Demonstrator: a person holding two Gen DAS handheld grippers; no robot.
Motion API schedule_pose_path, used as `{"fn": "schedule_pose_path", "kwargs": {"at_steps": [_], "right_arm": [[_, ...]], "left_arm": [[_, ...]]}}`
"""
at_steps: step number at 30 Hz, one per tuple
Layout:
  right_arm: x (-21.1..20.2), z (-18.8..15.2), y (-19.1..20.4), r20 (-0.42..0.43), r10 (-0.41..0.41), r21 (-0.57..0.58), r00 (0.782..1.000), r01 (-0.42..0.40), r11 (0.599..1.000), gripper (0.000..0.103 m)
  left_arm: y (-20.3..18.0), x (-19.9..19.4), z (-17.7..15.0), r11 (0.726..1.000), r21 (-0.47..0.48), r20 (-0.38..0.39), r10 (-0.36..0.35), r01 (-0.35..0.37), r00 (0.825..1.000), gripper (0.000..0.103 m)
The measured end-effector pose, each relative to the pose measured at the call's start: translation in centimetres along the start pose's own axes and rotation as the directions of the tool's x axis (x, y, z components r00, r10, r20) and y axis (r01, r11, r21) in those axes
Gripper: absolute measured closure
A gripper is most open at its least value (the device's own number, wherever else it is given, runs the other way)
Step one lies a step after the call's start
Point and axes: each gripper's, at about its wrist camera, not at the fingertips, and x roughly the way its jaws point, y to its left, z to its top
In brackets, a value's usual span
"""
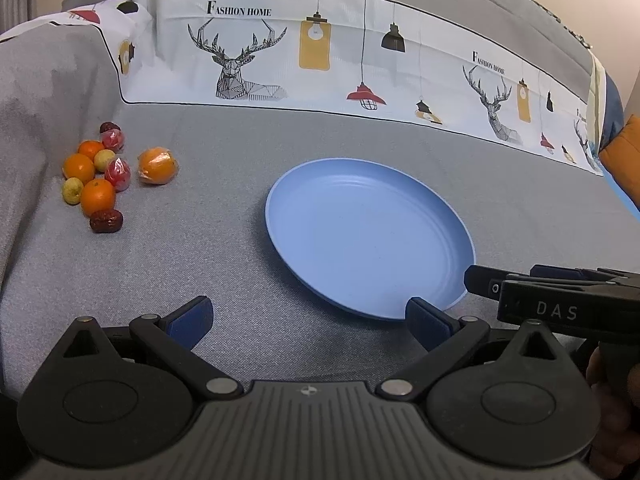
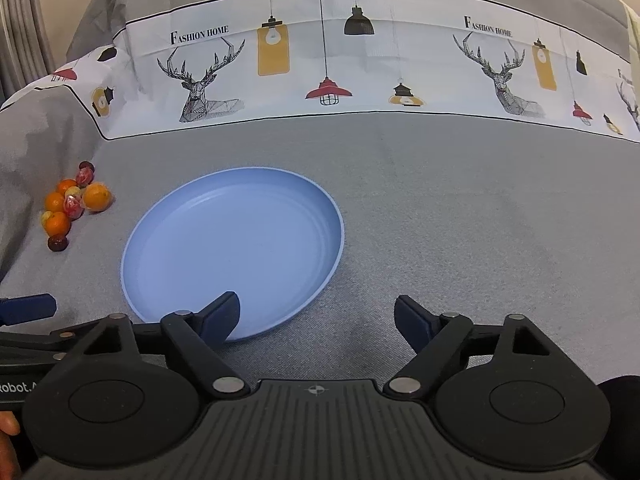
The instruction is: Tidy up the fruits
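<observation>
A blue plate lies bare on the grey cloth. Far to its left sits a cluster of fruit: several oranges, one wrapped orange, two small wrapped red fruits, two pale green ones and dark red dates. My left gripper is open over bare cloth just in front of the plate's near left rim, nothing between its fingers. My right gripper is open too, its left finger over the plate's near rim, nothing held. From the right, the right gripper's fingers reach into the left wrist view.
The grey cloth covers a sofa-like seat, rising at the back into a white printed band with deer and lamps. An orange cushion lies at the far right. A hand holds the right gripper.
</observation>
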Motion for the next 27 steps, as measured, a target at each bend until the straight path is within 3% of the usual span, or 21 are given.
{"fn": "schedule_pose_path", "kwargs": {"at_steps": [11, 14, 17, 19, 21, 24, 27], "right_arm": [[-0.4, 0.0, -0.2, 0.023, 0.027, 0.016, 0.999, -0.028, 0.999, 0.032], [-0.4, 0.0, -0.1, 0.026, 0.031, 0.014, 0.999, -0.032, 0.999, 0.038], [-0.4, 0.0, 0.0, 0.029, 0.042, 0.014, 0.999, -0.042, 0.999, 0.048], [-0.5, 0.0, 0.0, 0.034, 0.046, 0.014, 0.998, -0.047, 0.999, 0.055], [-0.6, 0.0, 0.0, 0.044, 0.05, 0.015, 0.998, -0.05, 0.999, 0.06], [-0.9, 0.0, -0.1, 0.063, 0.057, 0.019, 0.996, -0.058, 0.998, 0.07], [-1.1, 0.1, 0.0, 0.082, 0.069, 0.011, 0.994, -0.07, 0.997, 0.075]], "left_arm": [[-0.4, -0.4, -0.1, 1.0, -0.009, 0.02, -0.017, 0.018, 1.0, 0.001], [-0.5, -0.6, 0.0, 1.0, -0.018, 0.027, -0.021, 0.022, 0.999, 0.008], [-0.5, -1.2, 0.1, 1.0, -0.027, 0.06, -0.012, 0.014, 0.998, 0.035], [-0.3, -1.7, 0.5, 0.999, -0.036, 0.076, -0.023, 0.026, 0.997, 0.062], [0.0, -2.2, 1.0, 0.999, -0.041, 0.079, -0.026, 0.029, 0.997, 0.078], [0.3, -3.3, 2.7, 0.999, 0.045, 0.113, -0.019, 0.014, 0.993, 0.086], [1.3, -4.0, 5.0, 0.985, 0.157, 0.196, 0.036, -0.068, 0.98, 0.086]]}}
